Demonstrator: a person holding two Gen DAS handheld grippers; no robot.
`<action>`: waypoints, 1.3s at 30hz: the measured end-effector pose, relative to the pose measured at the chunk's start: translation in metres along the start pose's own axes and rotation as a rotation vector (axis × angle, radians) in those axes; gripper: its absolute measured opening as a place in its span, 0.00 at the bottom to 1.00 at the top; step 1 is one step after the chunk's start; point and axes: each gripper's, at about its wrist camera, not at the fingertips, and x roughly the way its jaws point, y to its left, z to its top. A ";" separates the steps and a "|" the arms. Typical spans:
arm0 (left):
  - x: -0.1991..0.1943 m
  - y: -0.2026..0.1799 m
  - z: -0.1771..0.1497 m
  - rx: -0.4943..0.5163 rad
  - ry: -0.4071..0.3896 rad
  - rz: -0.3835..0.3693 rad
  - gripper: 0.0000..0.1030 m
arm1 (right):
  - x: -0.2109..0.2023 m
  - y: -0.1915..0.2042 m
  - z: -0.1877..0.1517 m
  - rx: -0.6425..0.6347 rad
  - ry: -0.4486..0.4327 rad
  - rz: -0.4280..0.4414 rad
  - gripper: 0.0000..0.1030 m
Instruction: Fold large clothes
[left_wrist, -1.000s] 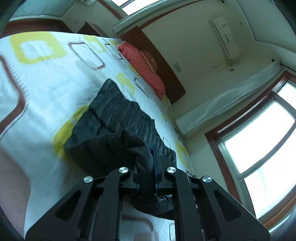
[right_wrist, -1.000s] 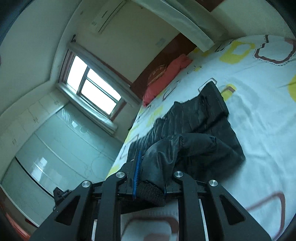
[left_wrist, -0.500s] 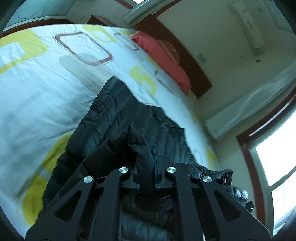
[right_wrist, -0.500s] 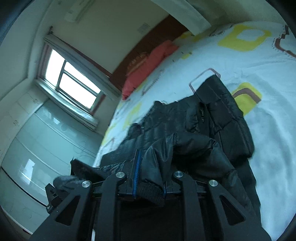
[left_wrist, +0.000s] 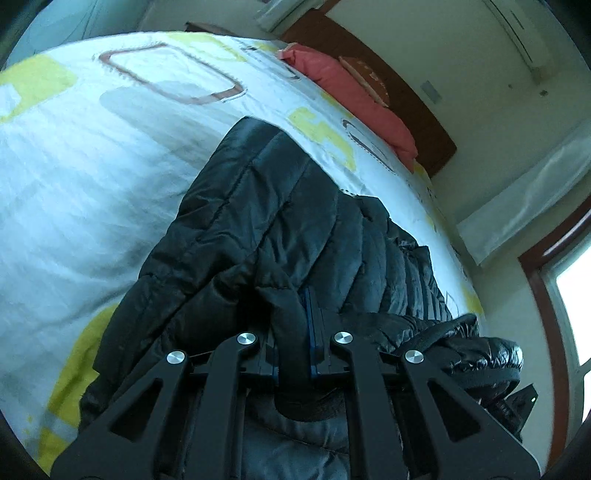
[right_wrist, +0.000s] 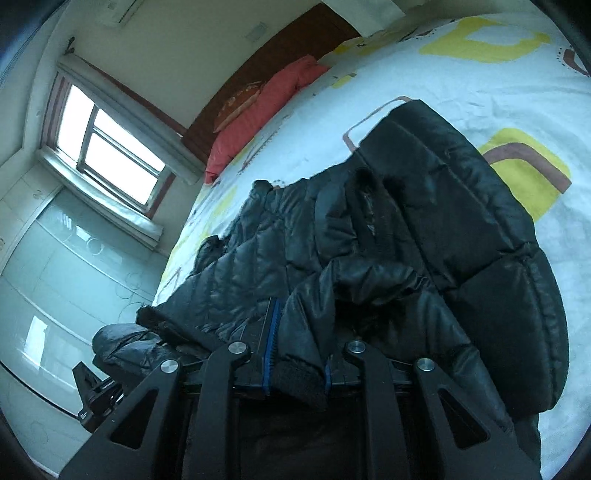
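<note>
Nearest, the left gripper (left_wrist: 295, 332) is clamped on a dark fold of the black jacket (left_wrist: 295, 221), and the right gripper (right_wrist: 295, 354) pinches a knit cuff, likely so one layer carries over as a fold. Both tilt low over the cloth. Beyond, the jacket lies mid-bed (left_wrist: 92, 155), pillows (right_wrist: 258, 110) at the headboard edge.

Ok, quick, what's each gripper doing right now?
Left gripper: shut on the black jacket.
Right gripper: shut on the black jacket's cuff.
</note>
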 end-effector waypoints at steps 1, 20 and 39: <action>-0.004 -0.003 0.000 0.014 -0.004 0.000 0.13 | -0.004 0.000 0.000 0.004 0.000 0.017 0.29; -0.060 0.015 0.020 0.014 -0.013 -0.016 0.77 | -0.054 0.023 0.011 -0.168 -0.052 -0.091 0.69; 0.001 -0.017 0.038 0.335 0.065 0.123 0.24 | -0.003 0.030 0.043 -0.360 -0.009 -0.234 0.16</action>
